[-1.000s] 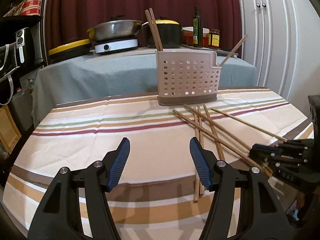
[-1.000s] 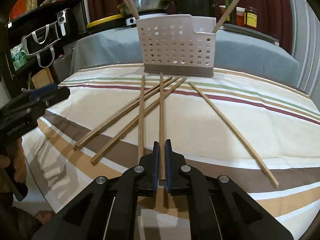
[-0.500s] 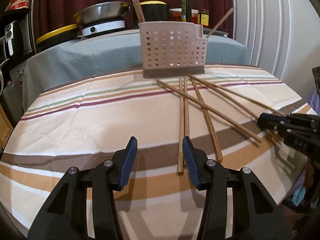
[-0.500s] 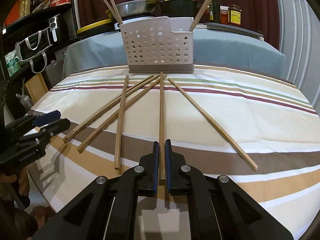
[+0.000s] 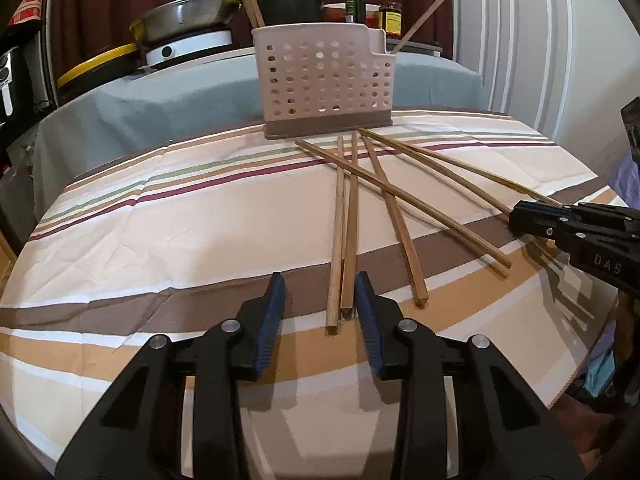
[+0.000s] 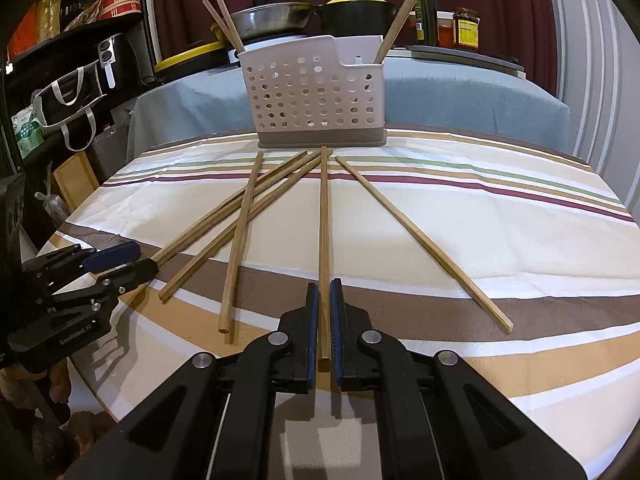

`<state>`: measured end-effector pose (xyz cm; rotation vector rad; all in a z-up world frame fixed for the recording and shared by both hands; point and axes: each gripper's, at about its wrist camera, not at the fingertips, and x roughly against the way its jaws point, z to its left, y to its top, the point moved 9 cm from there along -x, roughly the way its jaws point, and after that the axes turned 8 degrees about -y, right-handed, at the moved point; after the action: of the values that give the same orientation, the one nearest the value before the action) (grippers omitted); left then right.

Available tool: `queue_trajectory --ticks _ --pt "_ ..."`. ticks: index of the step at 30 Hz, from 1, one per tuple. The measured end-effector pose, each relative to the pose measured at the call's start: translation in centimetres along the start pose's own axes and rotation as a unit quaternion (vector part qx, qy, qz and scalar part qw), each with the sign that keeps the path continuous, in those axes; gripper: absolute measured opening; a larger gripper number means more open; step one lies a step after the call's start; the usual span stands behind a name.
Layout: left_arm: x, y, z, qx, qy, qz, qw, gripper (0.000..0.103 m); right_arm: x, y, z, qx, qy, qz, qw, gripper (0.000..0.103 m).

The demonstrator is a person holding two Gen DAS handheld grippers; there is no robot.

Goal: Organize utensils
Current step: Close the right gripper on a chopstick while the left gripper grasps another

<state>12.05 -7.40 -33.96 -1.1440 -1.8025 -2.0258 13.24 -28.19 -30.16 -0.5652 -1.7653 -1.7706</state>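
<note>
The right gripper (image 6: 324,312) is clamped on one chopstick (image 6: 324,220) at lower centre. The left gripper (image 5: 320,304), jaws apart, straddles two chopstick ends (image 5: 340,312). The perforated utensil holder (image 5: 324,88) stands at upper centre of the striped tabletop (image 5: 160,220).

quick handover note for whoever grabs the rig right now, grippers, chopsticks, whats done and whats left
Right gripper: shut on one chopstick at its near end; it points at the caddy.
Left gripper: open, two chopstick ends between its fingers, nothing gripped.
Done: three chopsticks stand in the caddy, two left, one right.
Left: five loose chopsticks on the striped cloth, counting the gripped one.
</note>
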Motion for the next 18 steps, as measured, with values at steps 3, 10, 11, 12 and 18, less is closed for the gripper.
queue_trajectory --ticks 3,10,11,12,18 --pt "0.3 0.1 0.4 0.007 -0.002 -0.004 1.0 0.036 0.2 0.1 -0.1 -0.002 -0.001 -0.002 1.0 0.007" --pt "0.4 0.1 0.8 -0.004 0.024 -0.007 0.9997 0.035 0.2 0.1 0.0 -0.003 0.003 -0.001 1.0 0.007" --pt "0.4 0.1 1.3 0.005 0.026 -0.005 0.9996 0.035 0.2 0.1 -0.1 -0.003 0.003 -0.002 1.0 0.007" --pt "0.4 0.1 1.8 0.012 0.028 -0.004 0.9995 0.035 0.2 0.1 -0.1 -0.003 0.003 -0.002 1.0 0.007" --pt "1.1 0.3 3.2 0.031 0.034 -0.016 0.9988 0.035 0.1 0.0 -0.1 -0.006 0.005 -0.001 1.0 0.007"
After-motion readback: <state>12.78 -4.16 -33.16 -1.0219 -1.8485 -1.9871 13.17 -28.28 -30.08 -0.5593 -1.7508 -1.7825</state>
